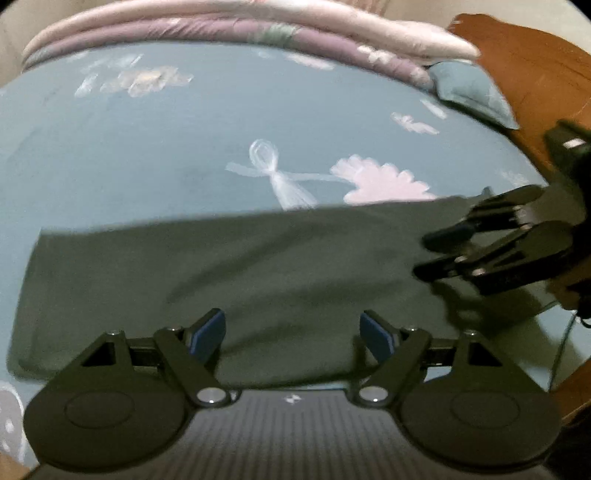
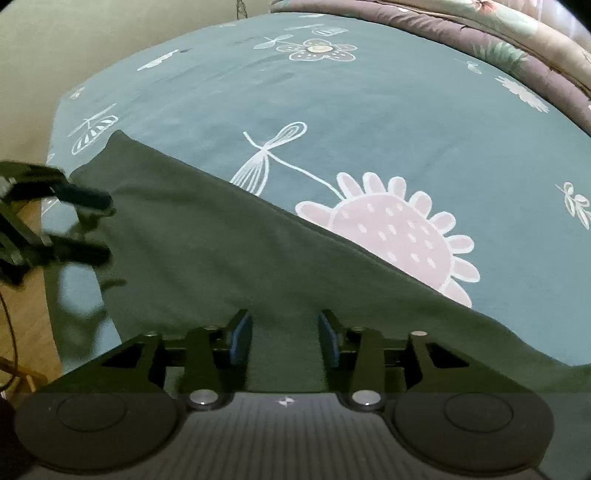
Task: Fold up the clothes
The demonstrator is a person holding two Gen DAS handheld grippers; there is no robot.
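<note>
Here is the dark green garment (image 1: 236, 273), folded into a long flat band across the lower middle of the left wrist frame, lying on the teal bedsheet (image 1: 155, 147). Its top edge runs nearly straight from left to right, the surface smooth with only faint creases. In the right wrist frame the same cloth (image 2: 207, 251) slants from the upper left down to the lower right edge, one corner peaking at the upper left.

The left gripper (image 1: 292, 334) sits at the bottom centre of its own view, blue-padded fingers spread wide apart over the cloth, nothing between them. The right gripper (image 2: 285, 338) is likewise parted in its own view, a narrower gap, with the green fabric showing through it; no cloth is pinched.

Each camera catches the other tool: the right gripper (image 1: 424, 254) enters at the right edge of the left view, blurred, above the garment's right end; the left gripper (image 2: 109, 225) shows at the left edge of the right view, by the cloth's left end.

Only the left view shows the pink and purple quilt (image 1: 221, 29) along the top and a teal pillow (image 1: 472, 92) at upper right. Only the right view shows the pink sunflower print (image 2: 399, 229) sharply, partly covered by the garment's edge.
</note>
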